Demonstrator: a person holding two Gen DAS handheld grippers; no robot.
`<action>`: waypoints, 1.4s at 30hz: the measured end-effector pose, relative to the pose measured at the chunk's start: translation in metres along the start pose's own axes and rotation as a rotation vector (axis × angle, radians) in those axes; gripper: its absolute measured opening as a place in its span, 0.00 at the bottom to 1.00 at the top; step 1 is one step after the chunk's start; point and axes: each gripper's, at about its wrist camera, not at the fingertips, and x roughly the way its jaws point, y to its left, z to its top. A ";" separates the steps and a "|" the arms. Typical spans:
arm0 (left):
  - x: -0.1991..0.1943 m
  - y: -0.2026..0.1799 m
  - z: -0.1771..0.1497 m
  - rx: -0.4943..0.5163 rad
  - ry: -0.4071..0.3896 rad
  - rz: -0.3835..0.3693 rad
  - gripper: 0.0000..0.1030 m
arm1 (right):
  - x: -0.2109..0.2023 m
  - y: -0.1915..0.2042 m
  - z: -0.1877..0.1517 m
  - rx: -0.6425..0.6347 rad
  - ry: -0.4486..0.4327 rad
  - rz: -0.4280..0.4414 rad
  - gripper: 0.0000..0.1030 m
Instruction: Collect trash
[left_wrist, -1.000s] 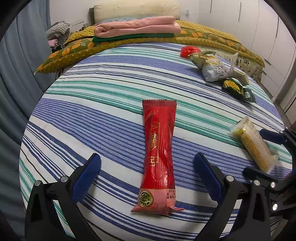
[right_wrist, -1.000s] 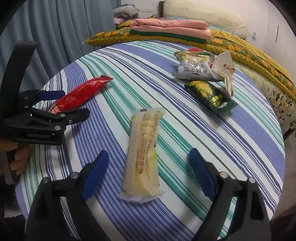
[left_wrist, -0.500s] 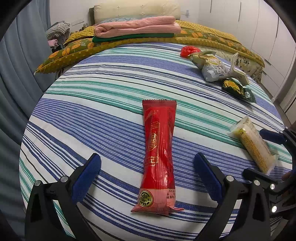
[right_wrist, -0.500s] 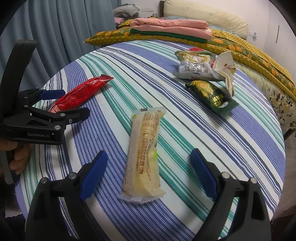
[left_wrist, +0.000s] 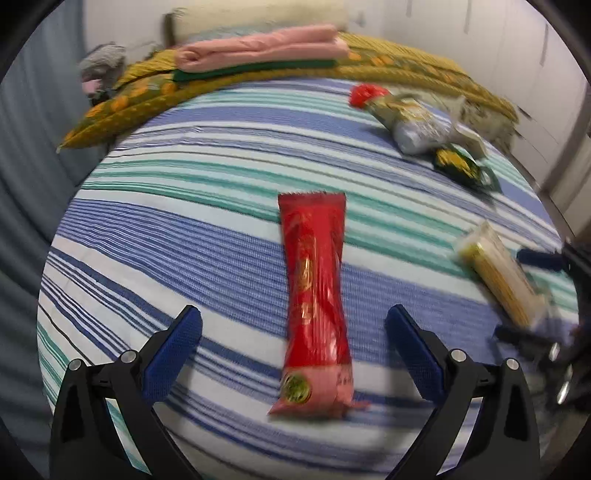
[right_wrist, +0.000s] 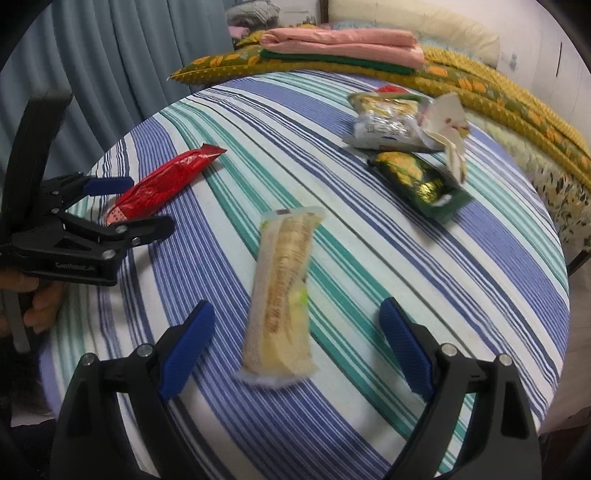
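The left hand-held gripper (left_wrist: 293, 325) is spread wide, a red wrapper (left_wrist: 316, 295) lying between its fingers on the striped bed (left_wrist: 166, 236). The right hand-held gripper (right_wrist: 297, 328) is likewise released, straddling a yellow wrapper (right_wrist: 282, 291). Farther off lie a green packet (right_wrist: 417, 181) and a silver packet (right_wrist: 384, 125).

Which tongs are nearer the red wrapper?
Left. The left tongs straddle the red wrapper, open; the right tongs straddle the yellow wrapper beside it.

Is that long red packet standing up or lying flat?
Lying flat. The red packet rests lengthwise on the striped cloth, between the open left gripper's blue pads, untouched.
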 end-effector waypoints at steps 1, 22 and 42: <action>-0.003 0.003 -0.001 -0.005 0.009 -0.021 0.96 | -0.006 -0.004 0.002 0.005 0.001 0.002 0.85; -0.012 -0.003 0.022 -0.003 -0.022 -0.062 0.23 | -0.022 -0.012 0.021 0.108 0.028 0.131 0.19; -0.048 -0.269 0.077 0.263 -0.041 -0.491 0.23 | -0.160 -0.251 -0.086 0.541 -0.198 -0.088 0.19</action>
